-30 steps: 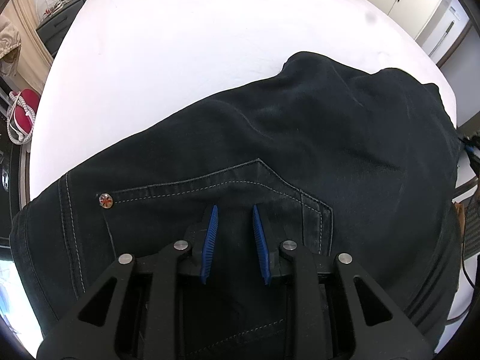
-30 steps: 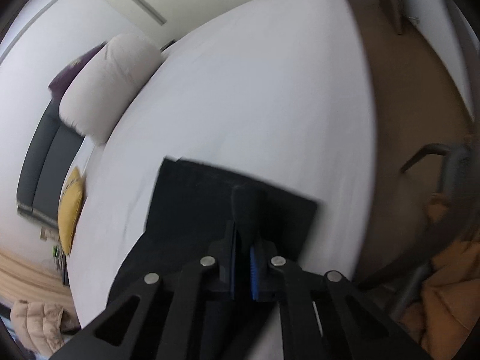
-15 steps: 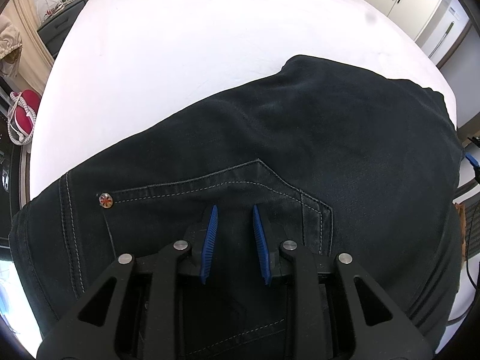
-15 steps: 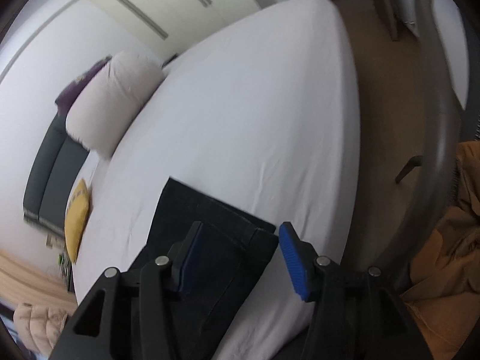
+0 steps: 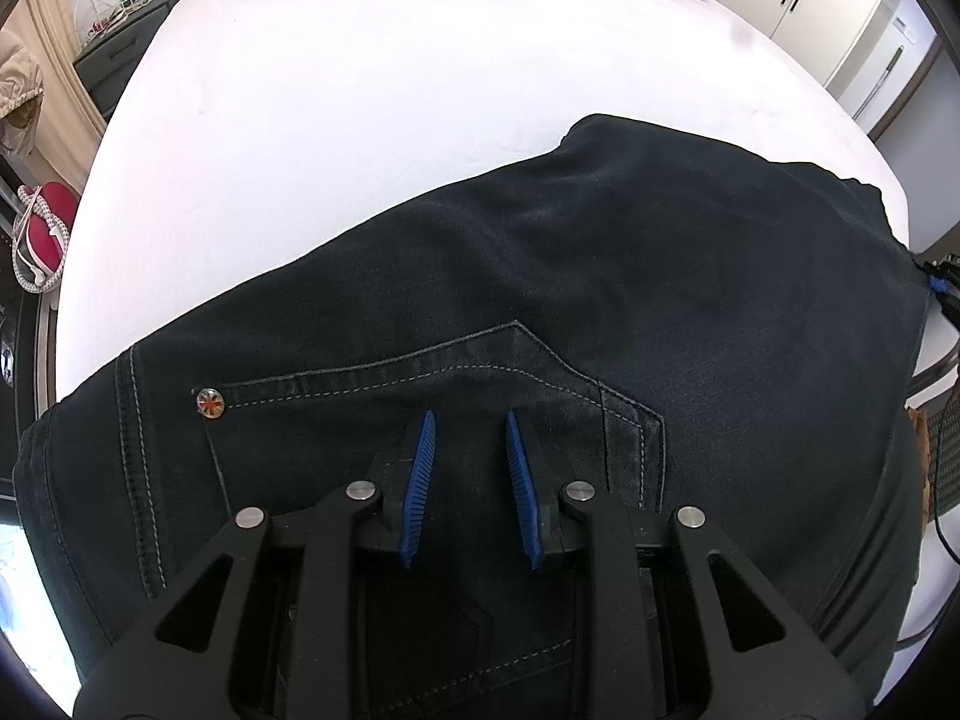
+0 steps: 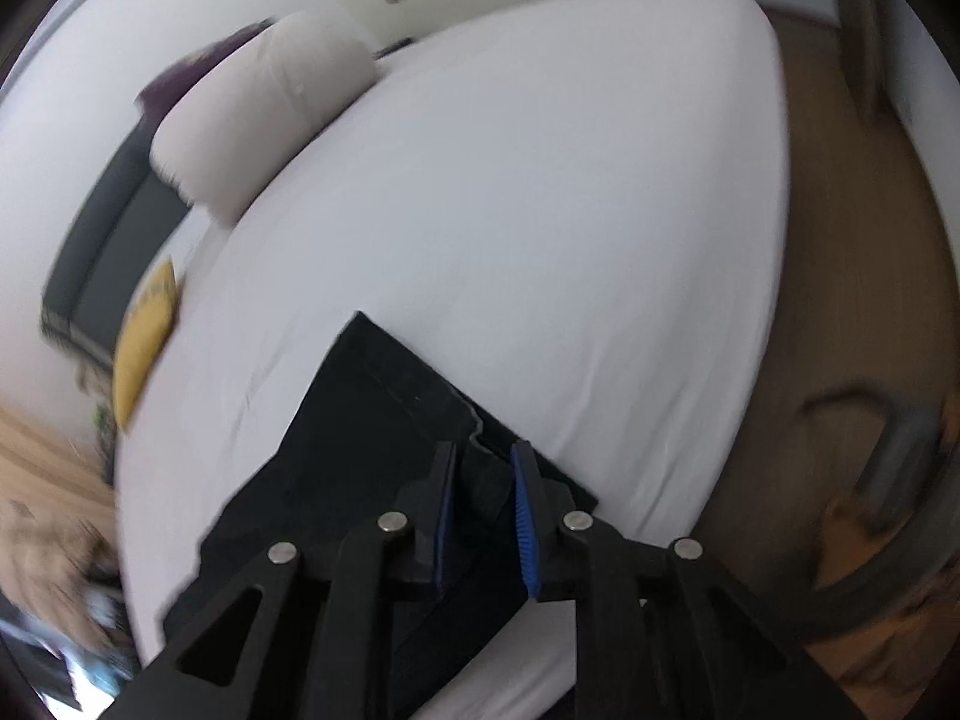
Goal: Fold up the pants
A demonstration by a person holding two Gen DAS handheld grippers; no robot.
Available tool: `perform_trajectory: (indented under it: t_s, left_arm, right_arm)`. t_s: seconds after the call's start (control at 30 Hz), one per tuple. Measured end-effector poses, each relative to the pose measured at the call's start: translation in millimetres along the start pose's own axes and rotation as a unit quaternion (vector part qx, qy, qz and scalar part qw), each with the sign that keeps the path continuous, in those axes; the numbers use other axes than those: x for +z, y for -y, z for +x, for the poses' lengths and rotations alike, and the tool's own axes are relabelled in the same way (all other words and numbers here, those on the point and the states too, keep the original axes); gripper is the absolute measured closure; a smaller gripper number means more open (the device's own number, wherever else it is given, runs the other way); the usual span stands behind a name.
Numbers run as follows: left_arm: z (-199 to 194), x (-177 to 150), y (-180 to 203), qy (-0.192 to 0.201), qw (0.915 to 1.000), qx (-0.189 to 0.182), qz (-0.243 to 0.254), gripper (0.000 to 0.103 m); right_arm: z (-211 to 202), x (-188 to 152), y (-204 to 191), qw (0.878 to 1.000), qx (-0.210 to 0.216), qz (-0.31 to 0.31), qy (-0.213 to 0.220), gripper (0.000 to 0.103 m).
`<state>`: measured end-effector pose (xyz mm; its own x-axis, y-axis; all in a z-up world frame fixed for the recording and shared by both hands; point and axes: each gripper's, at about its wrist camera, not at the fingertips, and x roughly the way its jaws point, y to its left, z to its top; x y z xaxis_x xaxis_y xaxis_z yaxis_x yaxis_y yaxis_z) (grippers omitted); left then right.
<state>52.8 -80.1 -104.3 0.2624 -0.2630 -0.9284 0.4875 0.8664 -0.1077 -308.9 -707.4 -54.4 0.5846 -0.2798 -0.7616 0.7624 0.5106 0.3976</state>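
Dark denim pants [image 5: 600,276] lie flat on a white bed [image 5: 390,90], back pocket and a metal rivet [image 5: 210,404] facing up. My left gripper [image 5: 468,420] is open and hovers over the back pocket, holding nothing. In the right wrist view the leg ends of the pants [image 6: 384,408] lie near the bed's corner. My right gripper [image 6: 483,450] is partly open, its blue pads either side of the hem edge without clamping it.
A light pillow [image 6: 258,114] and a yellow cushion [image 6: 144,336] lie at the far end of the bed [image 6: 570,210]. Brown floor [image 6: 852,300] and a chair lie to the right. A red bag [image 5: 42,240] sits on the floor at left.
My right gripper let go of the hem, opened wide, then narrowed again around the hem edge. The raised fold at the far end of the pants has dropped flat. My left gripper stayed still.
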Motion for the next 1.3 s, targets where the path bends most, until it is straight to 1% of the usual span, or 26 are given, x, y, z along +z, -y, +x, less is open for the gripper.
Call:
perform_trajectory:
  t_s: [0.1,0.2,0.27,0.33,0.4,0.43,0.47,0.57,0.7,0.73,0.77,0.8,0.83,0.87,0.93,1.0,1.03,1.07,1.1,1.13,1.2,1.23,1.27,1.3]
  left_arm:
    - [0,0,0,0.001,1.0,-0.001,-0.001,0.079]
    - [-2,-1,-1,0.003,1.0,-0.002,-0.002,0.079]
    - [-2,-2,-2,0.005,1.0,-0.002,-0.003,0.079]
    - [-2,-2,-2,0.008,1.0,0.0,-0.002,0.079]
    - [-3,-4,1,0.011,0.9999,0.006,0.006,0.079]
    - [-3,-5,2,0.011,0.9999,0.008,0.009,0.079]
    - [-4,-5,2,0.011,0.9998,0.009,0.013,0.079]
    - [-3,-8,0,0.011,0.9999,0.004,0.007,0.078]
    - [-3,-9,-1,0.013,0.9999,0.006,0.007,0.078]
    - [-3,-10,-2,0.015,0.9998,0.007,0.007,0.078]
    - [-3,-10,-2,0.015,0.9998,0.008,0.007,0.078]
    - [-3,-11,-2,0.015,0.9998,0.008,0.007,0.078]
    - [-2,-11,-1,0.015,0.9998,0.009,0.008,0.078]
    - [-1,-10,2,0.014,0.9998,0.01,0.008,0.078]
    - [-1,-9,4,0.011,0.9999,0.011,0.007,0.078]
    - [1,-6,6,0.008,0.9999,0.013,0.007,0.078]
    - [2,-6,7,0.007,0.9999,0.014,0.006,0.078]
    - [2,-6,7,0.007,0.9998,0.016,0.005,0.078]
    - [2,-5,8,0.007,0.9998,0.017,0.004,0.078]
    - [3,-5,8,0.007,0.9998,0.017,0.003,0.078]
    - [4,-5,8,0.009,0.9998,0.016,0.002,0.078]
    - [4,-6,8,0.009,0.9998,0.015,0.003,0.078]
    - [4,-6,8,0.01,0.9998,0.014,0.003,0.078]
    - [3,-6,7,0.01,0.9999,0.013,0.004,0.078]
  right_arm:
    - [-5,9,-24,0.998,-0.014,-0.057,0.022,0.085]
    - [-16,19,-42,0.995,0.01,-0.088,0.052,0.086]
    - [-18,22,-47,0.994,0.024,-0.091,0.063,0.085]
    - [-6,23,-39,0.995,0.034,-0.077,0.049,0.085]
    - [21,17,-23,0.997,-0.003,-0.071,0.012,0.084]
    - [31,12,-15,0.997,-0.02,-0.068,-0.005,0.086]
    - [36,8,-9,0.997,-0.038,-0.059,-0.011,0.089]
    - [26,6,11,0.999,-0.033,-0.015,-0.007,0.09]
    - [14,9,25,0.997,-0.073,0.008,-0.014,0.09]
    - [12,10,25,0.995,-0.097,0.004,-0.017,0.089]
    - [9,10,27,0.992,-0.127,-0.003,-0.021,0.086]
    - [4,10,25,0.99,-0.14,-0.007,-0.019,0.084]
    - [-2,11,24,0.991,-0.132,-0.01,-0.013,0.079]
    - [-11,14,17,0.994,-0.113,-0.016,0.004,0.065]
    - [-29,21,-5,0.994,-0.088,-0.047,0.043,0.053]
    - [-35,30,-37,0.991,-0.064,-0.093,0.064,0.053]
    - [-33,34,-52,0.99,-0.049,-0.115,0.061,0.053]
    - [-29,38,-68,0.989,-0.027,-0.138,0.048,0.053]
    - [-21,40,-82,0.987,-0.002,-0.159,0.026,0.053]
    - [-8,41,-95,0.984,0.008,-0.176,-0.003,0.054]
    - [25,39,-109,0.979,0.002,-0.193,-0.061,0.063]
    - [36,38,-109,0.978,-0.002,-0.194,-0.078,0.068]
    - [56,36,-108,0.977,-0.009,-0.189,-0.101,0.068]
    - [69,34,-108,0.977,-0.014,-0.183,-0.112,0.068]
